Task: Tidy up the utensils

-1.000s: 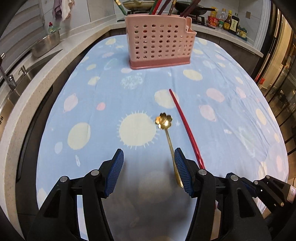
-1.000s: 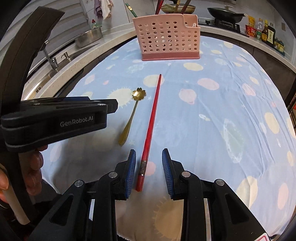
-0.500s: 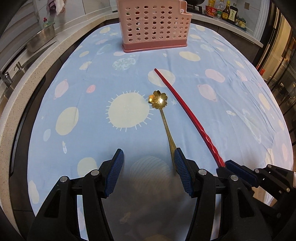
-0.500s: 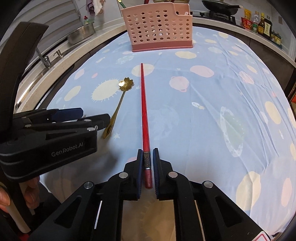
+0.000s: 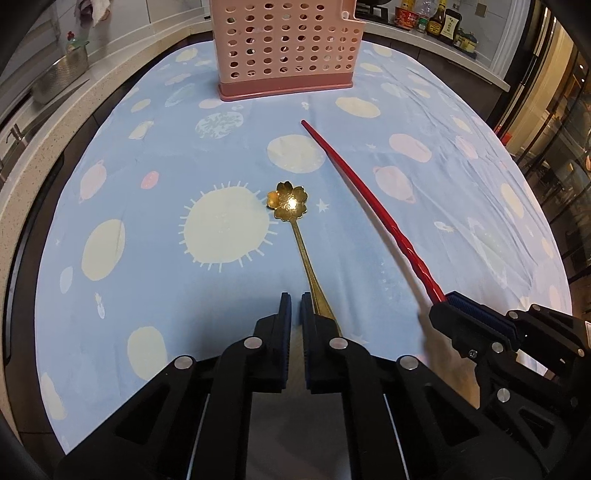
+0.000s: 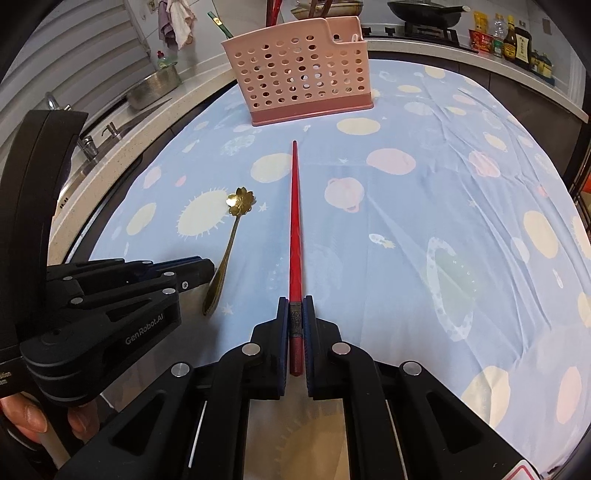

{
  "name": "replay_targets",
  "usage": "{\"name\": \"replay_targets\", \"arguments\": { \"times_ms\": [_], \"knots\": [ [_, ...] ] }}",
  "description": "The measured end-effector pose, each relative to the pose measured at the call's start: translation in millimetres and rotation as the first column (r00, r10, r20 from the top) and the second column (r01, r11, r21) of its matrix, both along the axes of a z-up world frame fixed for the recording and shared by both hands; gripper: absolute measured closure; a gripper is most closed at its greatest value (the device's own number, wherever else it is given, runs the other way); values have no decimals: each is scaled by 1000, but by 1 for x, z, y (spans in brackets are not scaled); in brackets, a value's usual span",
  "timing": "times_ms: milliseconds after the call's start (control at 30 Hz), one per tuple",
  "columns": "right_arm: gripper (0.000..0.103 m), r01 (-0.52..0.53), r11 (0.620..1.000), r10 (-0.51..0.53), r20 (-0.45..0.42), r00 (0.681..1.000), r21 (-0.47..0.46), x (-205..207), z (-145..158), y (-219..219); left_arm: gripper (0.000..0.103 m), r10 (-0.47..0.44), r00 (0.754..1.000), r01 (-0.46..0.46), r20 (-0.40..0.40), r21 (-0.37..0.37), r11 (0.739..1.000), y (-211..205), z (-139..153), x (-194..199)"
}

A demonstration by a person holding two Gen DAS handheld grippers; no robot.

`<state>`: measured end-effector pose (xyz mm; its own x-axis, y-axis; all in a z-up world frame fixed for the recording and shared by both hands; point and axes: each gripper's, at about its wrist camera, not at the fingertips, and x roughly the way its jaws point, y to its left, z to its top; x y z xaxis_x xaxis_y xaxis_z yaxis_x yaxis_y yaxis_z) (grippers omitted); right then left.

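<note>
A gold flower-bowl spoon lies on the blue tablecloth. Its handle runs along the outside of my left gripper's right finger. My left gripper is shut with nothing between its pads. The spoon also shows in the right wrist view, with the left gripper just beside its handle. My right gripper is shut on the near end of a red chopstick, which points at the pink perforated utensil basket. The left wrist view has the chopstick, the right gripper and the basket.
Several utensils stand in the basket. A counter with a sink tap and a metal bowl runs along the left. Sauce bottles and a pan stand at the back right. A hand holds the left gripper.
My left gripper's jaws went from wide open to shut, with the spoon handle left outside them on the right. My right gripper closed onto the chopstick's near end.
</note>
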<state>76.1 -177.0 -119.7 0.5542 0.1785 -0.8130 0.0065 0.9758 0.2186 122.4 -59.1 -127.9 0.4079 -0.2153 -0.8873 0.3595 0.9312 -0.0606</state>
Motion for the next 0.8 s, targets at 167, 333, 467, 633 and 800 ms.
{"name": "replay_targets", "arguments": {
  "times_ms": [167, 333, 467, 633, 800],
  "knots": [
    [96, 6, 1000, -7, 20, 1000, 10, -1, 7, -2, 103, 9, 1000, -9, 17, -36, 999, 7, 12, 1],
    [96, 10, 1000, -11, 63, 998, 19, -4, 23, -2, 103, 28, 998, -24, 59, -74, 997, 15, 36, 2],
    [96, 16, 1000, -18, 91, 996, 21, -5, 34, -3, 103, 38, 997, -32, 61, -100, 994, 19, 45, 5],
    [96, 23, 999, -24, 82, 996, 22, -7, 30, -4, 88, 21, 1000, -21, -7, -96, 995, 11, 21, 1],
    [96, 24, 999, -26, 69, 997, 21, -9, 26, -4, 62, 22, 999, -25, -42, -63, 998, 5, -3, -3]
  ]
}}
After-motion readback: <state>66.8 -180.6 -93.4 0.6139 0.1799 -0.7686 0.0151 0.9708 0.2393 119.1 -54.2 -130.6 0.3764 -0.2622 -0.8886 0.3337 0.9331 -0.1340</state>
